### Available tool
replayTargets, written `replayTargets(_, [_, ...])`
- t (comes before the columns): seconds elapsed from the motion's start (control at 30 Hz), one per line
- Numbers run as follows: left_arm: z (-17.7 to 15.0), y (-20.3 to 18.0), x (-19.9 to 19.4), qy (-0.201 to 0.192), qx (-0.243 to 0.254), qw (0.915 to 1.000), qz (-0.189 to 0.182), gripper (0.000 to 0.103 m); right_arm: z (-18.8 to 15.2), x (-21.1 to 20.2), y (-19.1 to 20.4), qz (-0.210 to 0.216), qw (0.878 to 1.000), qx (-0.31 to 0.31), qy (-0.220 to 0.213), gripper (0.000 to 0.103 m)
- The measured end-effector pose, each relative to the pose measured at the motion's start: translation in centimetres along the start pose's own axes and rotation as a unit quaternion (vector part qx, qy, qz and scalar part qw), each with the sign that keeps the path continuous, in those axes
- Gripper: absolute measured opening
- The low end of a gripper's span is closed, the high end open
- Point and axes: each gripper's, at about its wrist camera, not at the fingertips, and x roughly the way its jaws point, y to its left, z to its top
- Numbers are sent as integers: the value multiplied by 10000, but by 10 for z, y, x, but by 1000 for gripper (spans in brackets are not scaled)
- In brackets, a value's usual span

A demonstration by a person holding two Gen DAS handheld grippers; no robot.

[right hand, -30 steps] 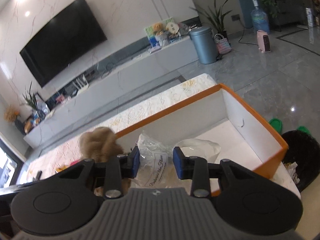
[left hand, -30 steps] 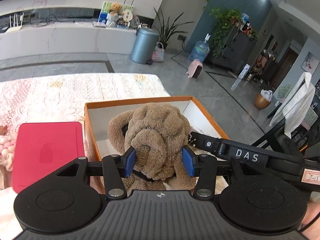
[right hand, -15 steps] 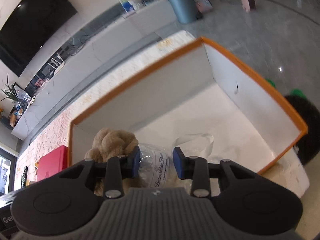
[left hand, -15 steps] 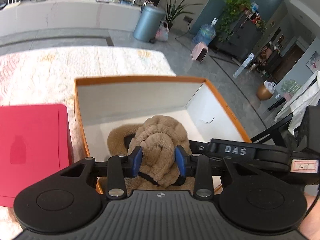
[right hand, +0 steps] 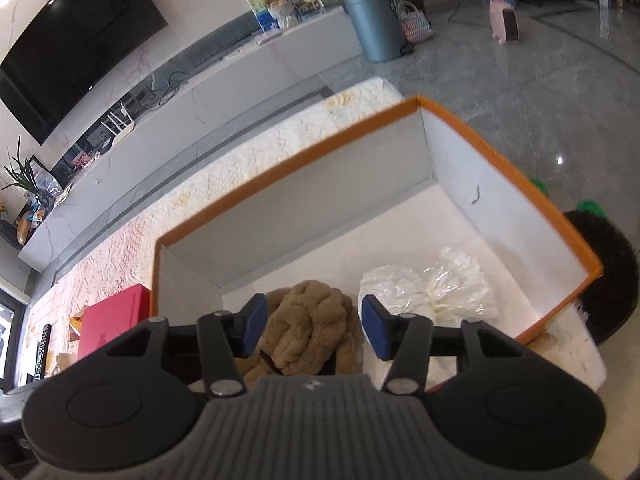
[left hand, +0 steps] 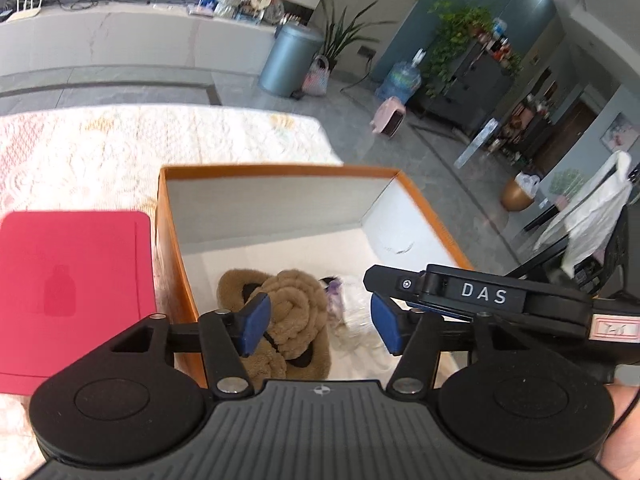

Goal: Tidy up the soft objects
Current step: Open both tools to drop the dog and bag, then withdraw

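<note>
A second ago my left tool point(left hand: 320, 325) was clamped on the brown plush dog point(left hand: 286, 316) above the orange box point(left hand: 280, 170); now its blue pads point(left hand: 253, 319) stand wide apart and the dog lies loose on the box floor against the left wall. My right tool point(right hand: 313, 328), which was pinching the clear plastic bag point(right hand: 432, 282) half a second ago, has spread its pads too, and the bag now sits on the box floor just right of the dog. Both views have pulled back, so more of the box interior shows than before.
</note>
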Motion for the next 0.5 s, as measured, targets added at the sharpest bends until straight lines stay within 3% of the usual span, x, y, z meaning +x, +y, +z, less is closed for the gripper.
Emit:
replayTargets(0.27, [-9, -16, -67, -816, 349, 9960, 0, 73, -15, -68, 29, -55, 9943, -478, -955, 63])
replayTargets(0.5, [-39, -17, -134, -1700, 771, 9811, 515, 75, -76, -117, 62, 5, 9687, -1211, -2166, 66])
